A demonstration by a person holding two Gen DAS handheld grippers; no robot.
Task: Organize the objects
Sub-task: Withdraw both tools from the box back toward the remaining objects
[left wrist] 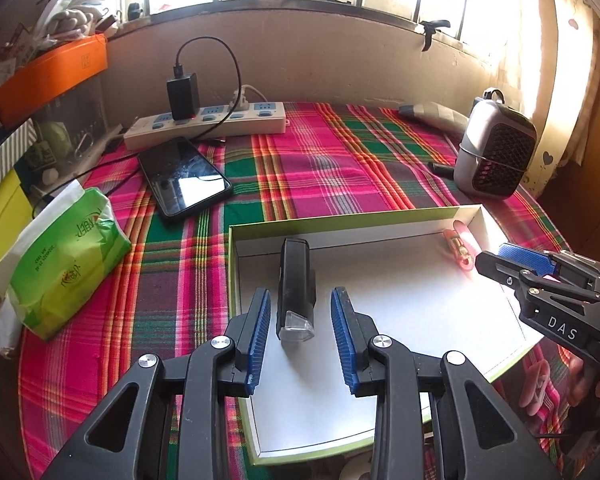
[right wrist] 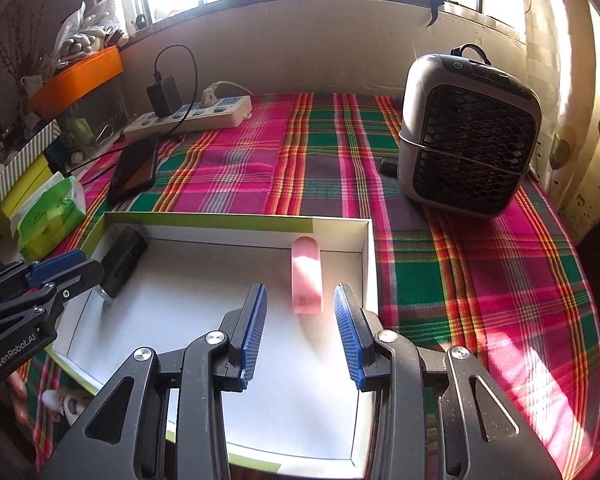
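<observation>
A shallow white box with a green rim (left wrist: 340, 219) (right wrist: 220, 220) lies on the plaid cloth. Inside it, at its left, lies a black torch-like light (left wrist: 296, 280) (right wrist: 122, 260), clear lens toward me. My left gripper (left wrist: 300, 296) stands open around the light's near end, and neither pad touches it. A pink translucent oblong piece (right wrist: 306, 276) (left wrist: 460, 248) lies at the box's right wall. My right gripper (right wrist: 300, 292) is open just in front of it, the pads apart from it. Each gripper also shows from the side in the other view: right gripper (left wrist: 496, 258), left gripper (right wrist: 80, 266).
Beyond the box lie a black phone (left wrist: 184, 178) and a white power strip (left wrist: 204, 122) with a charger plugged in. A green tissue pack (left wrist: 68, 264) sits at the left, a grey fan (right wrist: 468, 132) at the back right. Stacked boxes crowd the left edge.
</observation>
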